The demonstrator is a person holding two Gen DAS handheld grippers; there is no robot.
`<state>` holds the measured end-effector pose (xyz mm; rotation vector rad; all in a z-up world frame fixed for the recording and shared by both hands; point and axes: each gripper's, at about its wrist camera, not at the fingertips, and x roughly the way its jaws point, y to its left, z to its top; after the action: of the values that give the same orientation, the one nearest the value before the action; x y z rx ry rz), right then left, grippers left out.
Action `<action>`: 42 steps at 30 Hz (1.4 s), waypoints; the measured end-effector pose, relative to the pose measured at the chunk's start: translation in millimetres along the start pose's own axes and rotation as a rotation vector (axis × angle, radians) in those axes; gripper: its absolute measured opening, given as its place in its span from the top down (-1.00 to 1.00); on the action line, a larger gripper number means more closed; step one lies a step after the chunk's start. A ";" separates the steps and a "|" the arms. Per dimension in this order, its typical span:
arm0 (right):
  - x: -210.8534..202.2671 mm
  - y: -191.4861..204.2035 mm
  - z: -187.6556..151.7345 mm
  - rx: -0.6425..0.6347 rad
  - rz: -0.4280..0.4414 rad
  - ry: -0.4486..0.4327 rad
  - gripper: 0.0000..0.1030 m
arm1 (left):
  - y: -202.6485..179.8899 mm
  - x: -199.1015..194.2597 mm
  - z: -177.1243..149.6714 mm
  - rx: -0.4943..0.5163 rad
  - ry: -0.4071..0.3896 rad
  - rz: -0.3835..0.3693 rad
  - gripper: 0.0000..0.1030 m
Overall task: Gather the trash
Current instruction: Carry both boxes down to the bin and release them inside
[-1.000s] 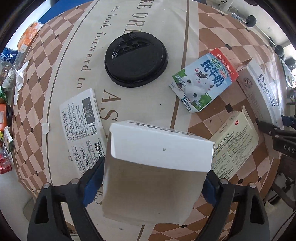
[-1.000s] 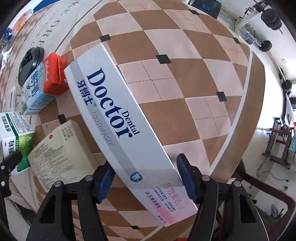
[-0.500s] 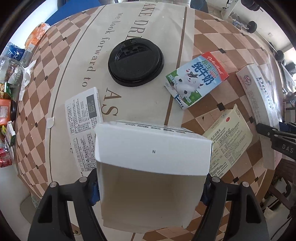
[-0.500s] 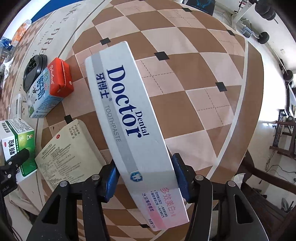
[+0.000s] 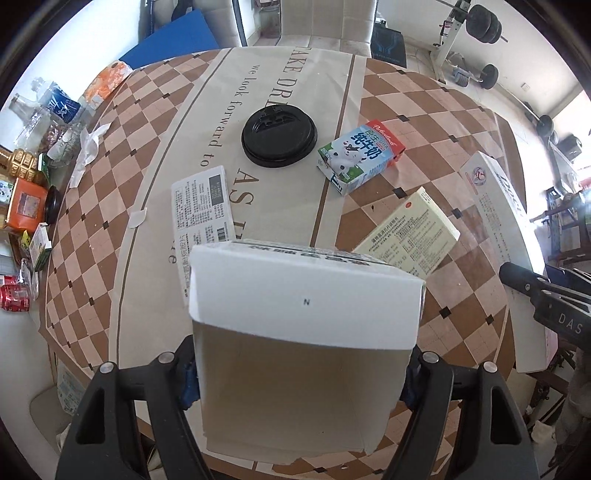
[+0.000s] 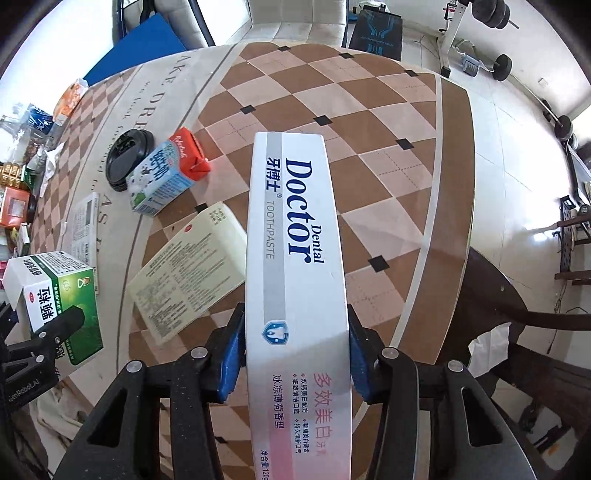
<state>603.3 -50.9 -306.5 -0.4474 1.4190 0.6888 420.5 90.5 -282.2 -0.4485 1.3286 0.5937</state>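
Observation:
My left gripper (image 5: 299,369) is shut on an open white and green medicine box (image 5: 299,325), held above the table; the box also shows in the right wrist view (image 6: 55,291). My right gripper (image 6: 295,350) is shut on a long white Doctor Dental toothpaste box (image 6: 295,236), lifted off the table; it also shows in the left wrist view (image 5: 502,229). On the table lie a black cup lid (image 5: 279,138), a milk carton (image 5: 360,155), a cream medicine box (image 5: 406,236) and a flat white printed box (image 5: 202,206).
The round table has a checkered cloth (image 5: 443,122) with a beige runner. Bottles, snack packs and a red can (image 5: 14,297) crowd its left edge. A crumpled tissue (image 6: 489,347) lies on a dark chair to the right. Gym weights (image 5: 484,22) stand behind.
Both grippers have risen and pulled back with their boxes. The toothpaste box has swung from slanting left to pointing straight ahead. More of the table and room shows.

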 end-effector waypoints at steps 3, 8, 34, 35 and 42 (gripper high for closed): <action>-17.4 15.8 -27.4 0.002 0.021 -0.026 0.02 | 9.6 -11.3 -19.5 -0.012 -0.026 -0.018 -0.47; -41.3 50.9 -94.5 -0.013 0.054 -0.054 0.02 | 28.6 -31.3 -72.5 -0.035 -0.086 -0.036 -0.47; 81.9 200.3 -476.2 -0.160 0.149 0.286 0.03 | 155.6 112.3 -385.5 -0.247 0.176 -0.177 -0.47; 98.2 199.7 -480.9 -0.161 0.140 0.301 0.03 | 154.5 130.6 -385.0 -0.250 0.189 -0.177 -0.47; 259.9 178.1 -493.2 -0.081 0.090 0.398 0.03 | 143.8 275.6 -374.2 -0.253 0.294 -0.205 -0.47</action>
<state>121.1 -203.2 -601.2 -0.6117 1.7983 0.7596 80.1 10.3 -620.3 -0.8953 1.4684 0.5402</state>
